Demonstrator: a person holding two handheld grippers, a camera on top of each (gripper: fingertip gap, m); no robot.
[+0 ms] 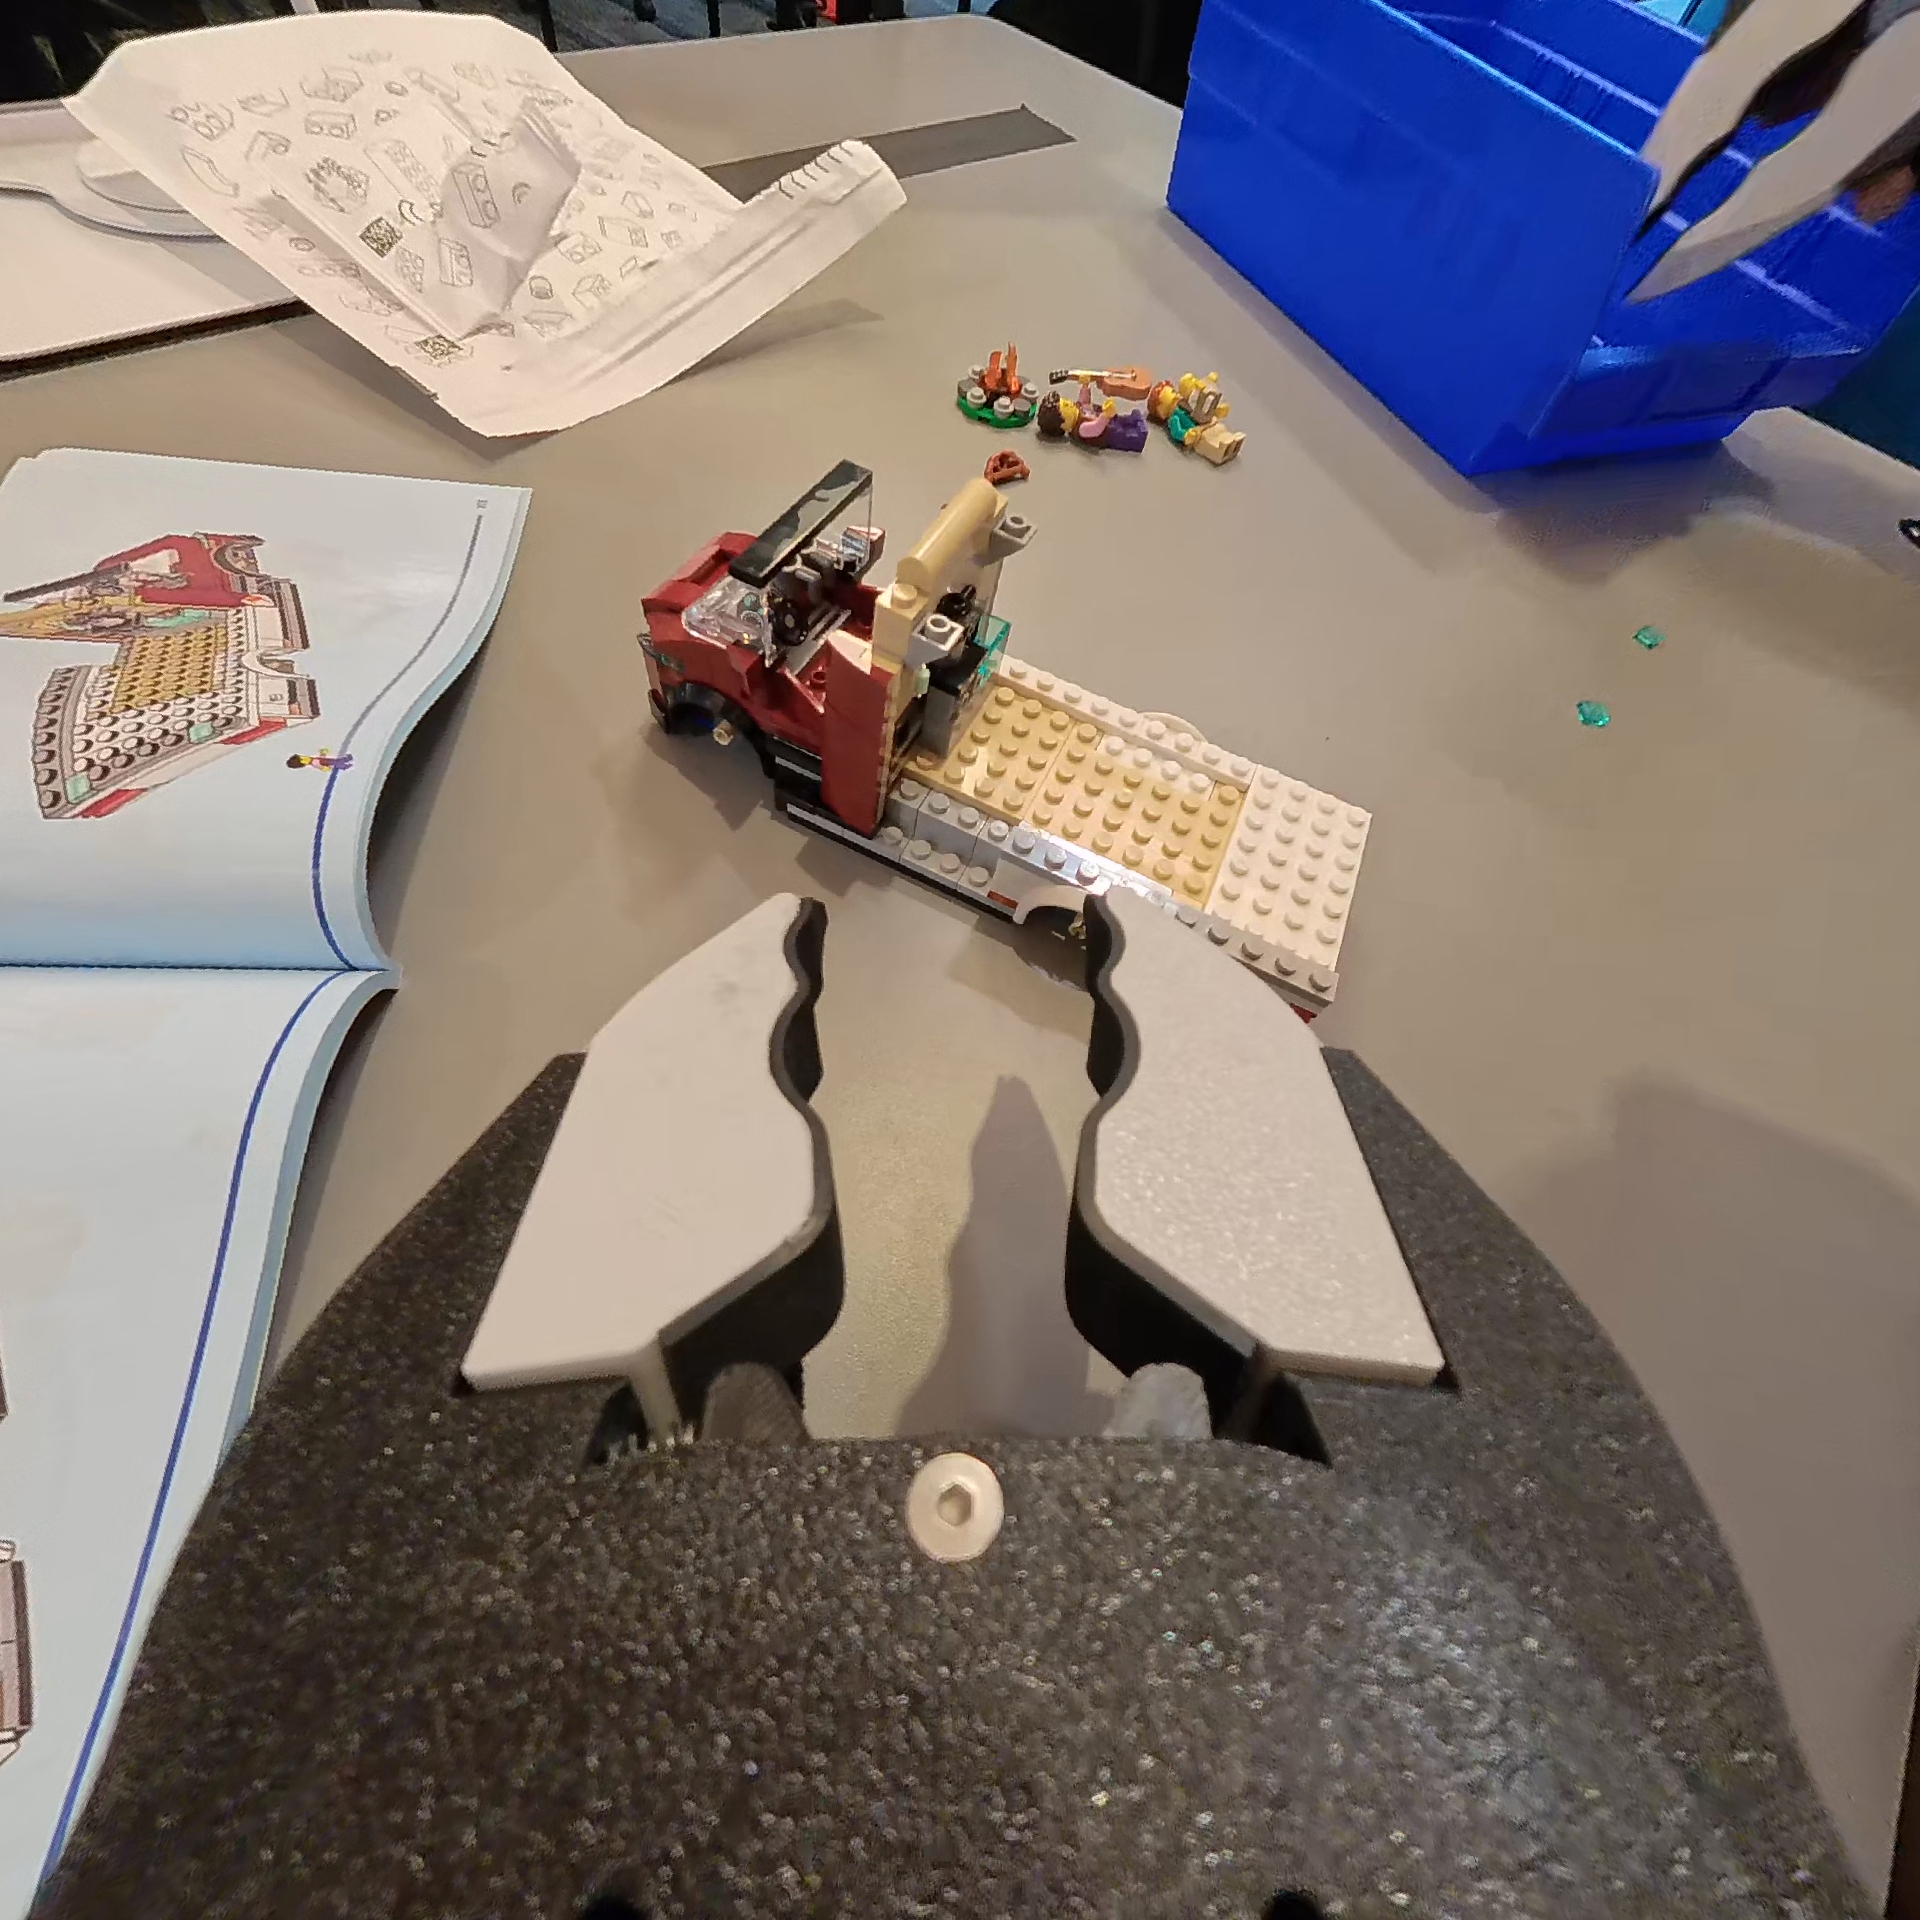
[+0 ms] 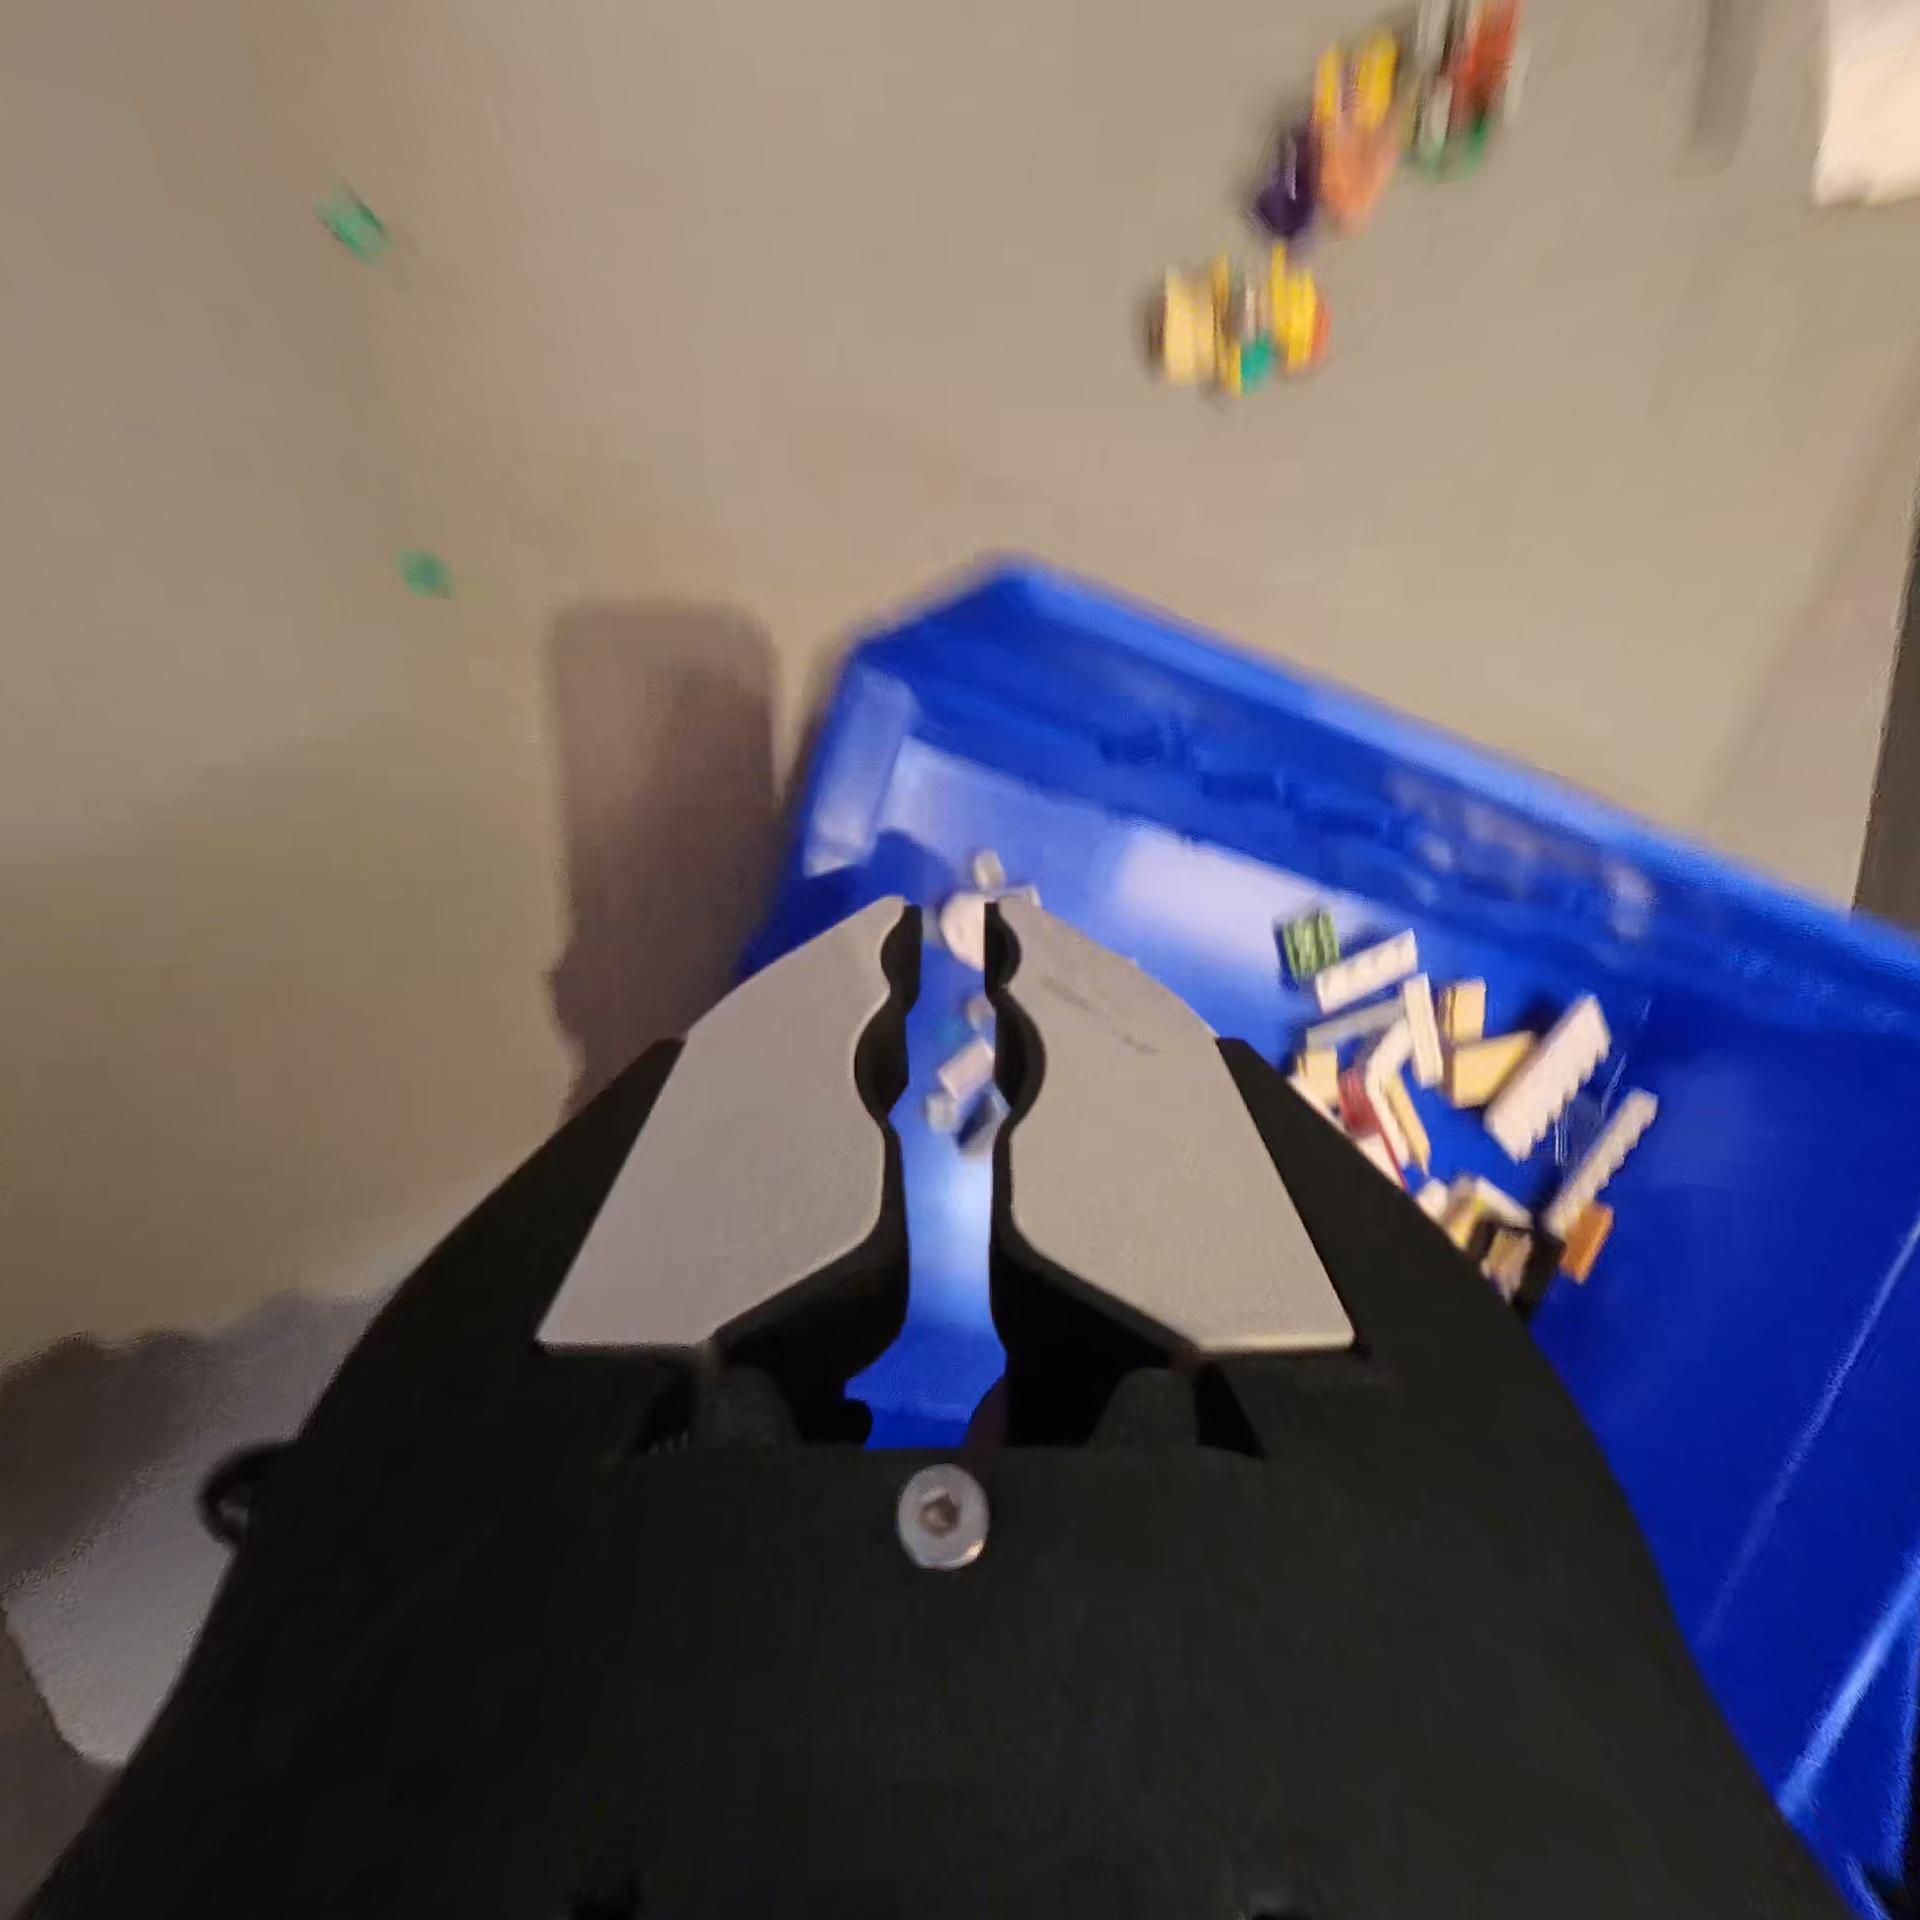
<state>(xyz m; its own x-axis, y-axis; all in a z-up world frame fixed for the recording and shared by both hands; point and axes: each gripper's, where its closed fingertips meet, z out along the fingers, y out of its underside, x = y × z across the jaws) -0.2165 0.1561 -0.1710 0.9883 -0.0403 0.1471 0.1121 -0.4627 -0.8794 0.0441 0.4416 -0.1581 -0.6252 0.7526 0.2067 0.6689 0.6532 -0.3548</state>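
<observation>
Left claw (image 1: 951,940) released, fingers spread wide over bare grey table (image 1: 1558,935), hovering just beside the near edge of a partly built brick truck (image 1: 987,748) (dark red cab, tan and white studded flatbed), right fingertip (image 1: 1107,935) overlapping the flatbed's edge. To its left, an open instruction booklet (image 1: 187,779); farther back, a crumpled white paper bag (image 1: 468,208), a small cluster of colourful minifigure parts (image 1: 1101,400), and two tiny green pieces (image 1: 1616,675) off to the right. Right claw (image 2: 954,920) poised above a blue bin (image 2: 1455,831) holding loose bricks (image 2: 1455,1101), fingers nearly closed with a narrow gap; a small pale piece (image 2: 961,920) at the tips, but blur makes it impossible to tell whether gripped or lying in the bin below.
</observation>
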